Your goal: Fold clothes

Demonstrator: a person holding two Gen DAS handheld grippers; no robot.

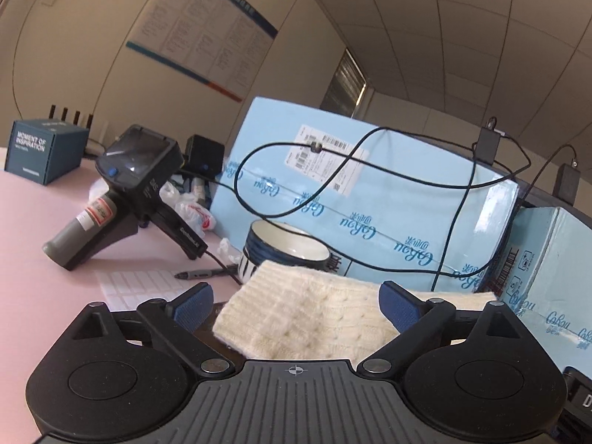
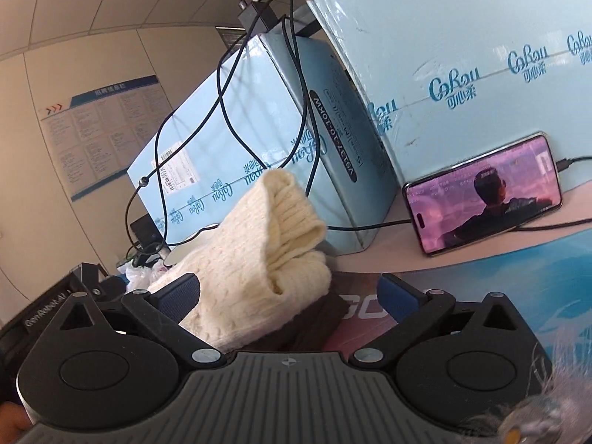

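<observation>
Left gripper [image 1: 296, 307] stands released, fingers spread either side of the cream sweater [image 1: 314, 314]. Right gripper [image 2: 290, 296] is likewise released; sweater lies folded before blue boxes [image 2: 236, 140].

Couldn't read the wall chart [image 1: 207, 33], print way too small. Same with the shipping label [image 1: 325, 159] on the blue carton [image 1: 370, 199]. Bowl [image 1: 286, 249] half buried behind the cream knit [image 1: 314, 318], base out of sight. Knit's near edge swallowed under the left gripper [image 1: 296, 305] body. Right wrist view: dark cloth [image 2: 307, 327] under the knit mostly covered, couldn't tell what garment. Fuzzy grey thing [image 2: 532, 412] in the corner blurred and cropped. Phone [image 2: 483, 198] cable ran off the frame edge. Sliver of a hand [image 2: 13, 420] cut off at bottom left.
</observation>
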